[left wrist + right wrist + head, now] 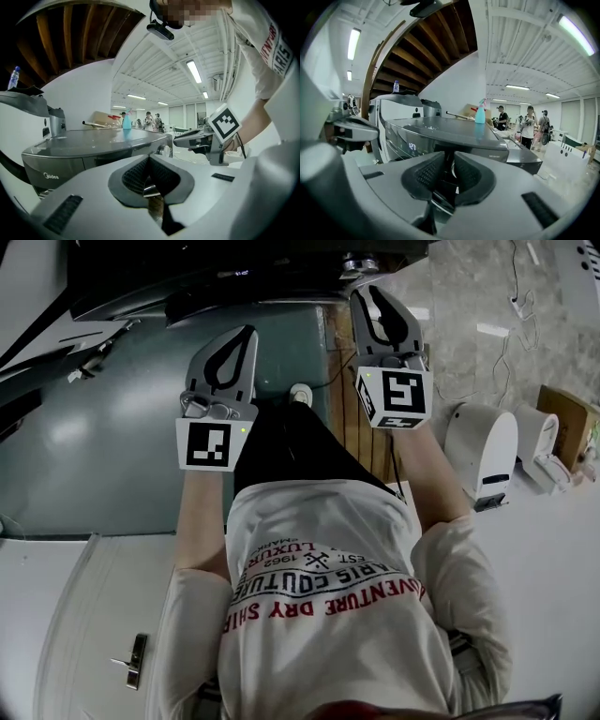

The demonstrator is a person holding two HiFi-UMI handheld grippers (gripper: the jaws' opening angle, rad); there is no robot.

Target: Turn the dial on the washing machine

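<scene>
Chrome dial point(360, 263) sits at the right end of the washing machine's point(93, 138) front panel, just under the top's front edge. Right gripper point(449, 161) lined up on it, close but seemingly short of contact. Jaws narrowly apart, pads bare, only the dark panel showing in the slot. Pale arc deep in that gap may be the dial's rim; too dim to call. Left gripper point(149, 159) well to the left, off the machine's front edge, jaws pressed together, nothing held. Not needed for this step.

Step in hand, by judgement: approach and seat on the dial.
- Gap looks too narrow for the knob, so widen first.
- Push in square to the panel until both pads straddle the rim.
- Centre the gripper's axis on the dial's axis, else rotation drags the pads off sideways.
- Close firmly: smooth chrome, likely to slip under a light pinch.
- Turn by rolling the wrist only, no arm sweep.
- Stay clear of the lit display point(412, 146) left of the dial.
- Park the left gripper away from the panel.
</scene>
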